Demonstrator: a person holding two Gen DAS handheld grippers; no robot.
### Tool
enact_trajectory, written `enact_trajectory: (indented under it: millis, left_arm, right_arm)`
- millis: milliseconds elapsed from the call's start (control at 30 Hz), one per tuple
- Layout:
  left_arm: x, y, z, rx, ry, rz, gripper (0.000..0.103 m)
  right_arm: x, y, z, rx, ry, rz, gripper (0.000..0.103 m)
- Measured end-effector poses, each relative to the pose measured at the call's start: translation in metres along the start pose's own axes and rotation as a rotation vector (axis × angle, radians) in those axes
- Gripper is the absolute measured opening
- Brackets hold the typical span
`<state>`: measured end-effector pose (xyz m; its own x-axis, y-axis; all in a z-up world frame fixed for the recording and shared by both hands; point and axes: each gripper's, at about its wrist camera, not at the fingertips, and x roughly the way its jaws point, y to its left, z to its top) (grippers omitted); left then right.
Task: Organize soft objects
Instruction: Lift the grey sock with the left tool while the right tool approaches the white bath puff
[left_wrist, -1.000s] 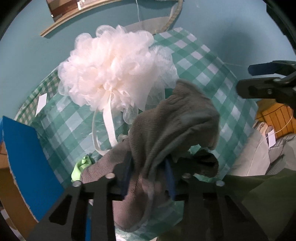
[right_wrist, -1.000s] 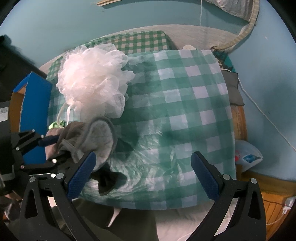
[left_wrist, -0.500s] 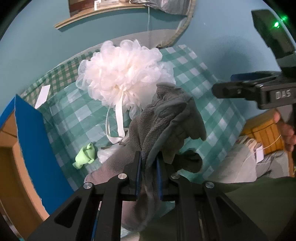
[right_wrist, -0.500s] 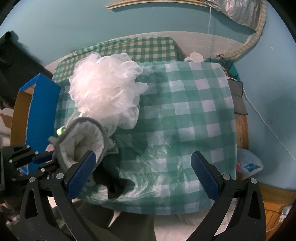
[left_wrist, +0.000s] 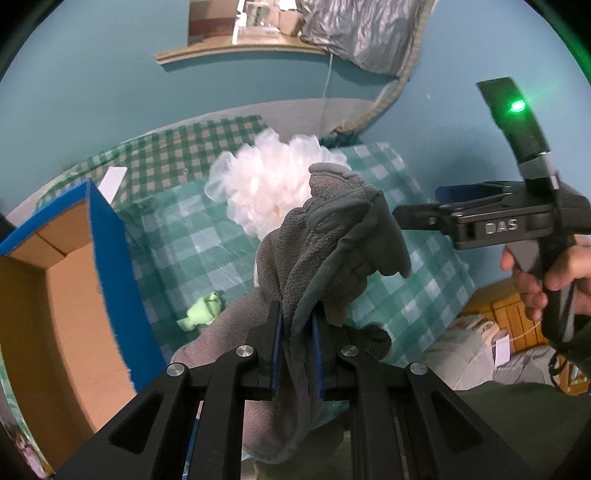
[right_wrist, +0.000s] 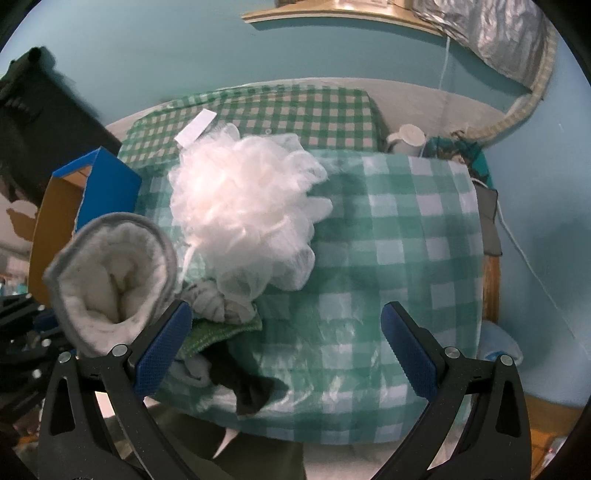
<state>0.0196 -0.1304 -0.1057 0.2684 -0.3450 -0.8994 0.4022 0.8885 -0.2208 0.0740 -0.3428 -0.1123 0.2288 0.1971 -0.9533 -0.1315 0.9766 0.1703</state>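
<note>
I see teal walls (right_wrist: 147, 44) all round, a wooden shelf (right_wrist: 332, 16) at twelve o'clock, and a silver curtain (right_wrist: 491, 33) at one o'clock.

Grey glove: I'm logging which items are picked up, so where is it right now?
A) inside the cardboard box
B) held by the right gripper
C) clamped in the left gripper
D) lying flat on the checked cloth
C: the left gripper is shut on the grey glove, which hangs lifted above the checked cloth.
</note>
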Motion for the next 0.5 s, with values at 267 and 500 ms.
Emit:
enact_trajectory:
  millis: [267,500]
  left_arm:
    - [-0.023,0.020,0.006,-0.075,-0.064,0.035,0.014]
    - [-0.028,0.037,0.007,-0.137,-0.092,0.070,0.014]
  right_arm:
    - [0.015,0.014,0.033,-0.080,0.007,0.002,0.102]
    - [0.049,0.032,0.063,-0.185,0.057,0.010,0.102]
